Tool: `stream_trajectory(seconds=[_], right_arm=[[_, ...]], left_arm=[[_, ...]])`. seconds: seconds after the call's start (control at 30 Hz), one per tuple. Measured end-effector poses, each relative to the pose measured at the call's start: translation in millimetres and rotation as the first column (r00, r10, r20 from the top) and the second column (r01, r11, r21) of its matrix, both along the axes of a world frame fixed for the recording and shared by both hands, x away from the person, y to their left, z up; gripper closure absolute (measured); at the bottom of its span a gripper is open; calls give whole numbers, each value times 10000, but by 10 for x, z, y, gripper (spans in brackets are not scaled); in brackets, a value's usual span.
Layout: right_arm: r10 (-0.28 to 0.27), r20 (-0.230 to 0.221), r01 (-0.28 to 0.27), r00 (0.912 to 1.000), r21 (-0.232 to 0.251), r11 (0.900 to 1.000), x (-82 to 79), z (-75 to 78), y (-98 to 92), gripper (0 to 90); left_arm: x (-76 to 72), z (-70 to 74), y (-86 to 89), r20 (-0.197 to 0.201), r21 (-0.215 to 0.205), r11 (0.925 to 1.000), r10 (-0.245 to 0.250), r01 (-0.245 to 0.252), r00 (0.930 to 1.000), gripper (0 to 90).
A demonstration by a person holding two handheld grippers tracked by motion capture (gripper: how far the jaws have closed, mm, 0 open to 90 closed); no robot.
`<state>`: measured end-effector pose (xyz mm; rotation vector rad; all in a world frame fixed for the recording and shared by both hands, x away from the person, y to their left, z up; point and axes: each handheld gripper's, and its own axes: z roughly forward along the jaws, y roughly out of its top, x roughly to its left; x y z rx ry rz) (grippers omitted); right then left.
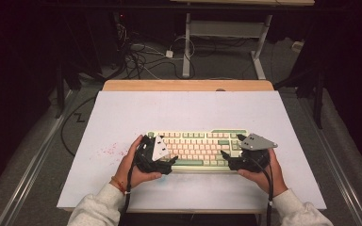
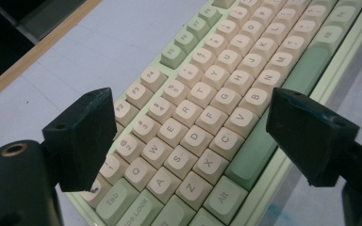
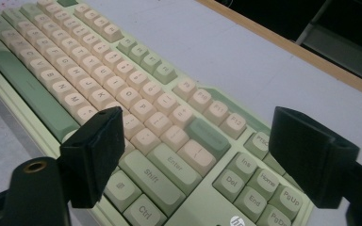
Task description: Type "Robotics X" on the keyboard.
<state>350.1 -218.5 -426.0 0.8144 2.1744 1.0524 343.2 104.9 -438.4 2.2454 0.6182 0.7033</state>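
White table [image 1: 122, 113] is carrying a keyboard [image 1: 195, 147]; left gripper [image 1: 166, 162] and right gripper [image 1: 228, 159] are hovering at its ends, jaws spread wide, gripping nothing.

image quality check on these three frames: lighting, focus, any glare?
High view: table evenly lit, surroundings very dark, keyboard small, legends unreadable. Left gripper view: keyboard sharp, legends readable, near jaws soft, no glare. Right gripper view: keyboard dimmer, near keys readable, far rows blur, black jaws lose detail.
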Motion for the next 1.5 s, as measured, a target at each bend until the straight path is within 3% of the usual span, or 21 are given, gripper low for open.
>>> stream_trajectory(seconds=[0.47,0.8,1.5], right_arm=[[190,282,-181,9994,-329,9993,-76,27,55,201],[398,457,-378,9982,-442,9983,-177,64,58,201],[331,583,-299,9977,-554,9980,-342,99,-65,201]], left_arm=[[-77,33,33,402,321,9994,-171,158,9990,157],[-166,62,106,532,193,9997,-189,179,9984,157],[-327,74,274,787,344,9994,-33,6,9969,157]])
